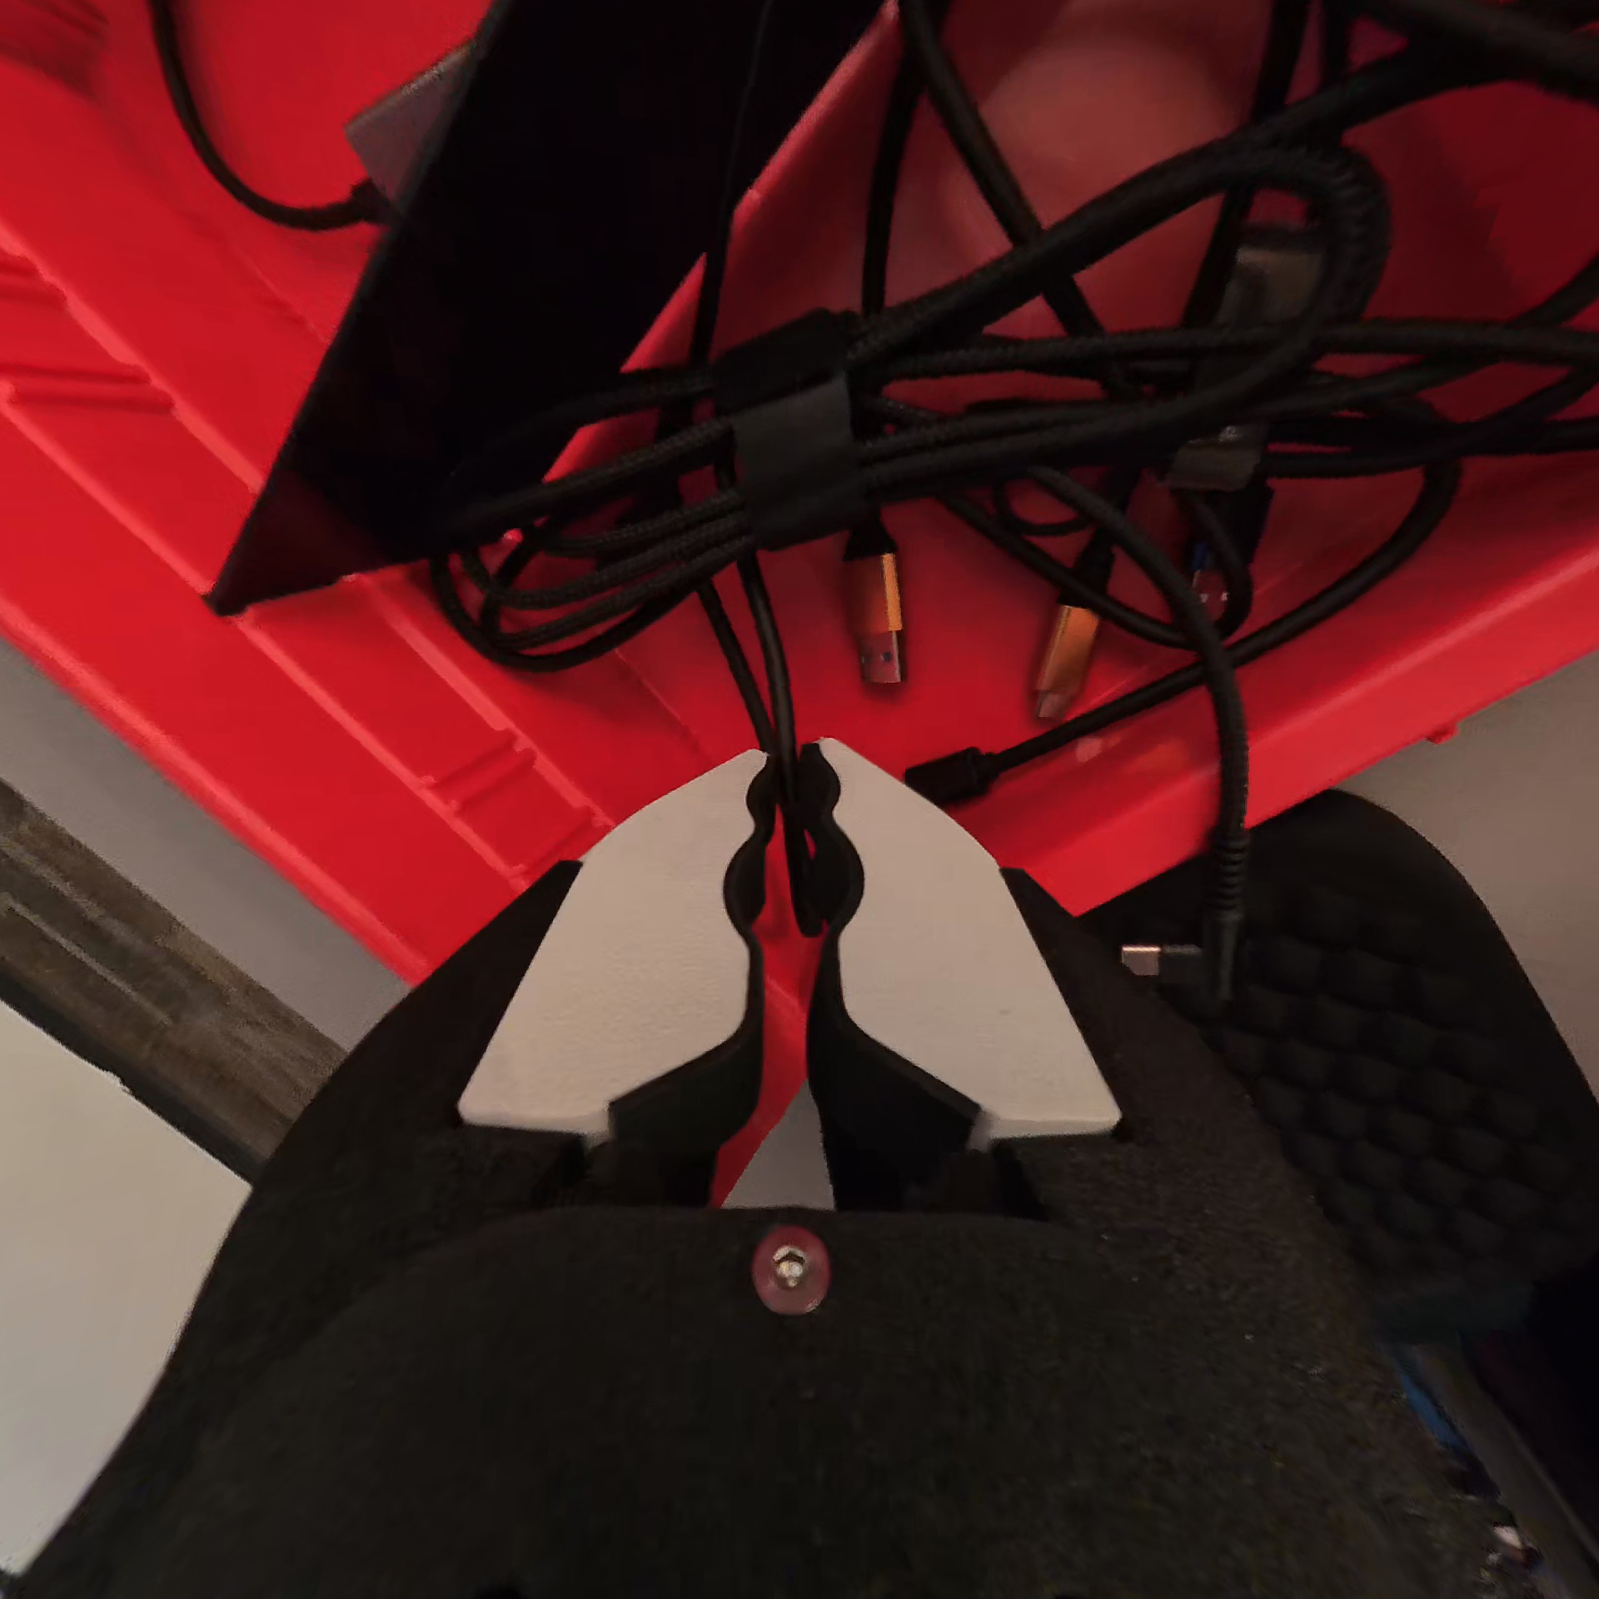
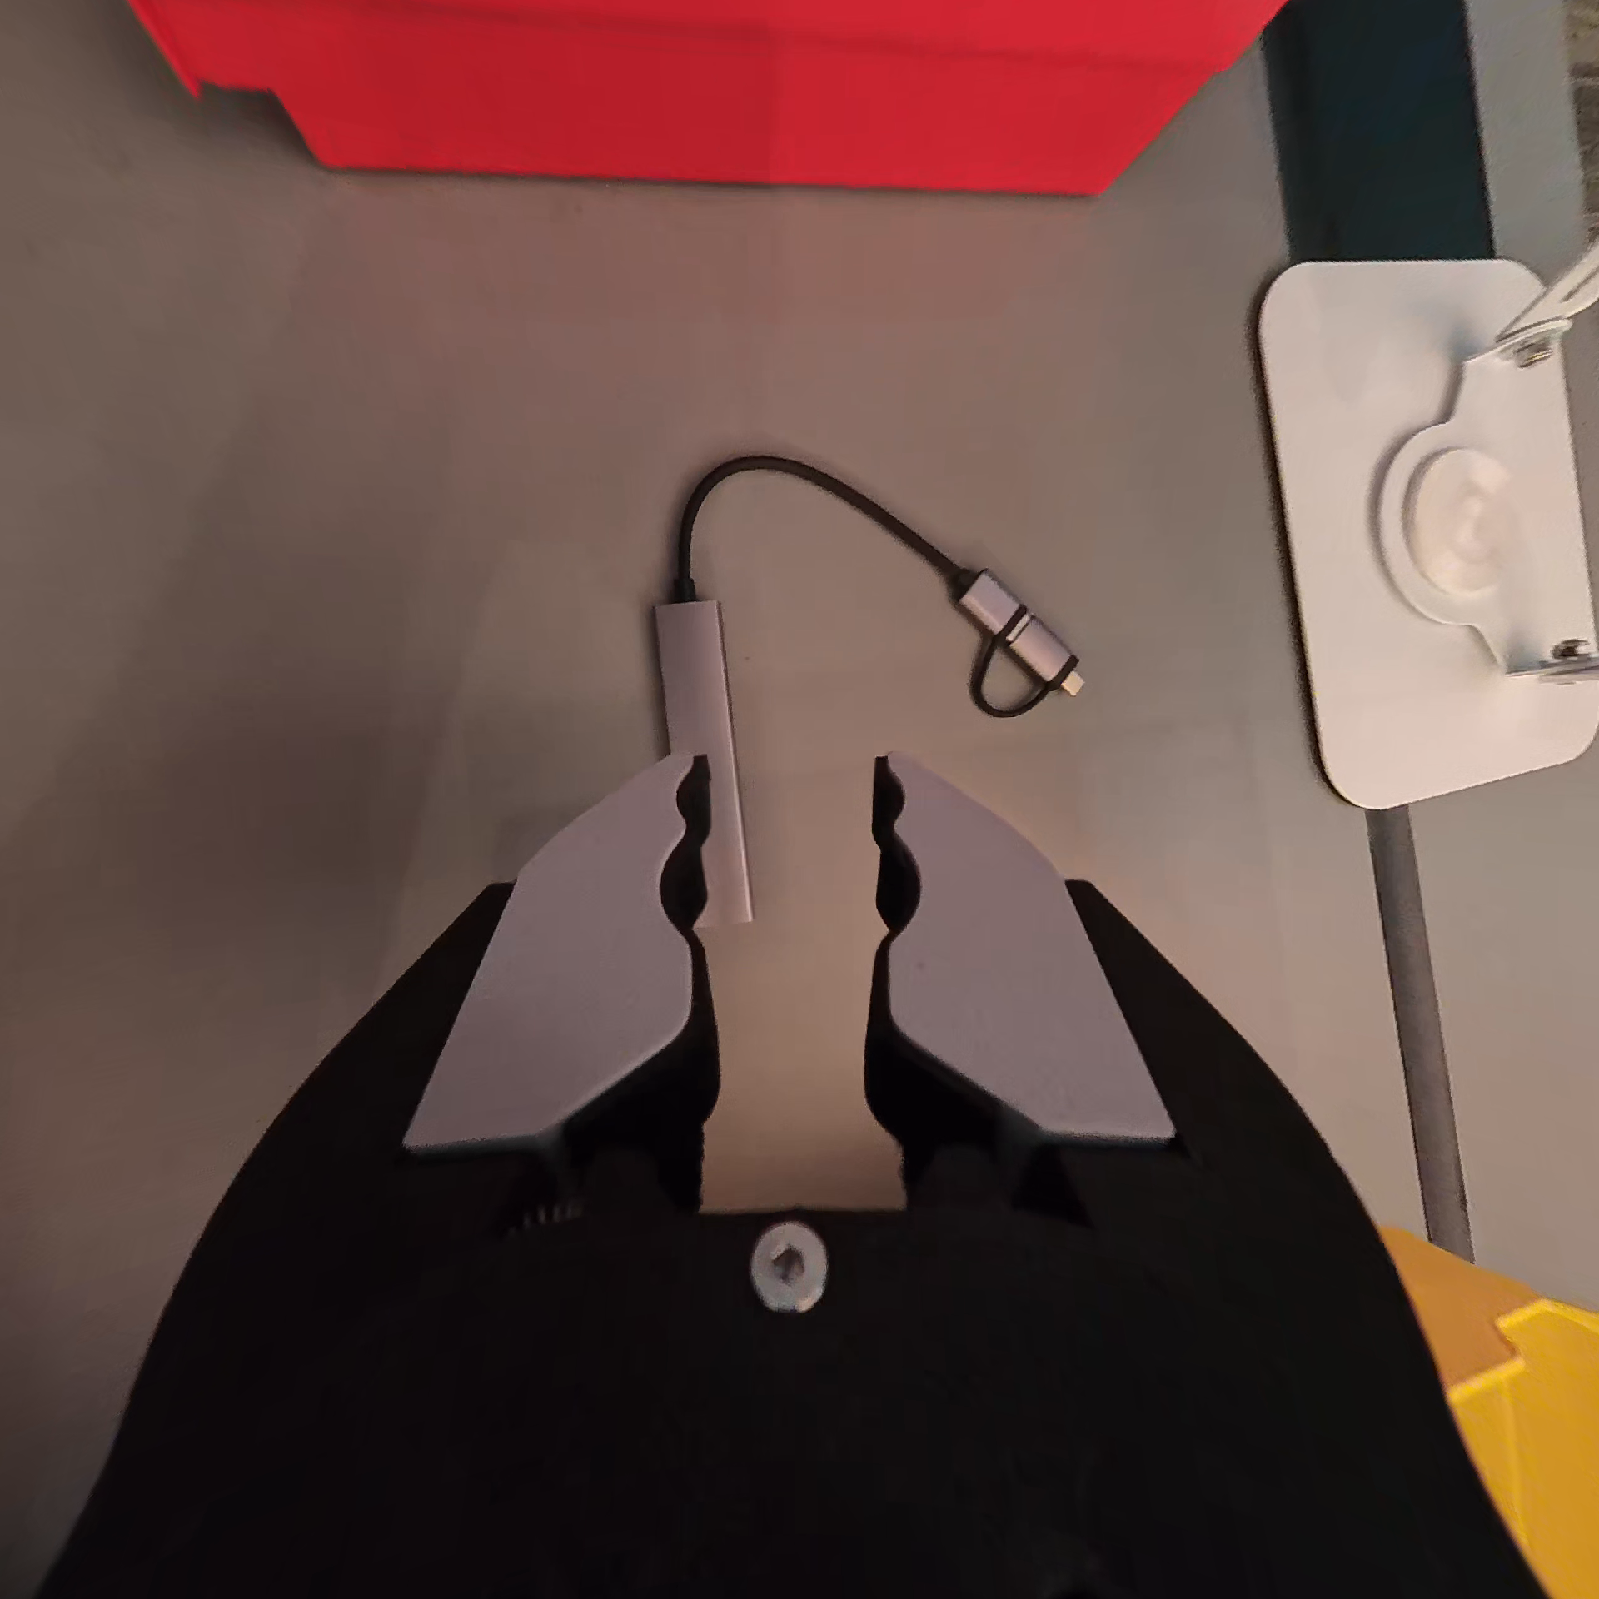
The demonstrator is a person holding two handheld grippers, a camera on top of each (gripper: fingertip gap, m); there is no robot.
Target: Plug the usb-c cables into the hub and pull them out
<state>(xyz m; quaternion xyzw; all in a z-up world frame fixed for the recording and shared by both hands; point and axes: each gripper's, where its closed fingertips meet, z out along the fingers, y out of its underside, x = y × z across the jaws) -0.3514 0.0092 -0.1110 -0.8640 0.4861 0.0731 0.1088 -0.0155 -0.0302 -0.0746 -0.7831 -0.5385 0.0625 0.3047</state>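
In the left wrist view my left gripper [image 1: 789, 757] is shut on a thin black cable [image 1: 777, 666] that leads up into a tangle of black cables [image 1: 952, 415] inside a red bin [image 1: 346, 692]. Two orange USB plugs [image 1: 878, 619] lie in the bin, and a black angled USB-C plug [image 1: 1164, 956] hangs over its rim. In the right wrist view my right gripper [image 2: 792, 766] is open above the grey table. The silver hub [image 2: 705, 753] lies between its fingers, close to the left finger [image 2: 606, 908]. The hub's short black lead ends in a silver adapter plug [image 2: 1017, 623].
A black flat panel [image 1: 554, 285] leans in the red bin. A black padded object [image 1: 1384, 1082] sits beside the bin. The red bin's wall [image 2: 692, 86] is beyond the hub. A white stand base [image 2: 1350, 536] is at the right, a yellow bin [image 2: 1505, 1402] at lower right. There is about 35 cm between the tips of the two grippers. My right gripper is the nearer one to the silver adapter plug [image 2: 1017, 623]: about 12 cm, against 35 cm.
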